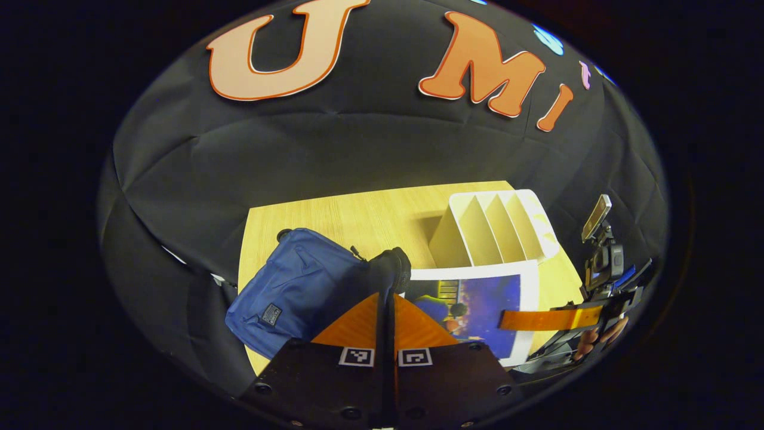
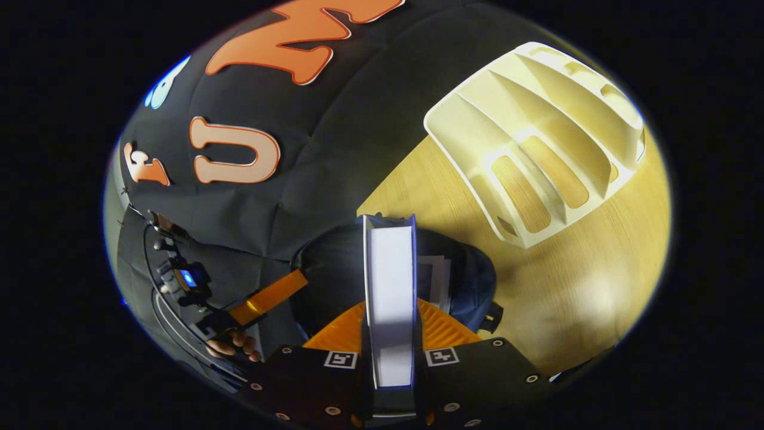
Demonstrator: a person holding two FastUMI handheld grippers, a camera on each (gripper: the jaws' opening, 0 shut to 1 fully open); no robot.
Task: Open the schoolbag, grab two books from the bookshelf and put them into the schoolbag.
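The blue schoolbag (image 1: 292, 286) lies on the wooden table (image 1: 358, 215). My left gripper (image 1: 387, 295) is shut on the bag's dark mouth rim (image 1: 391, 266) and holds it up. My right gripper (image 2: 391, 303) is shut on a book (image 2: 391, 263), seen edge-on with white pages, directly over the open schoolbag (image 2: 477, 286). Another book (image 2: 434, 272) sits inside the bag beside it. In the left gripper view the held book (image 1: 483, 298) shows its blue picture cover, with the right gripper (image 1: 507, 319) clamped on it. The left gripper (image 2: 301, 278) holds the bag's edge at the left.
The white bookshelf (image 1: 495, 227) stands on the table behind the bag, its slots (image 2: 537, 149) holding no books. Bare wood (image 2: 585, 286) lies to the right of the bag. A hand (image 2: 236, 343) grips the left tool's handle.
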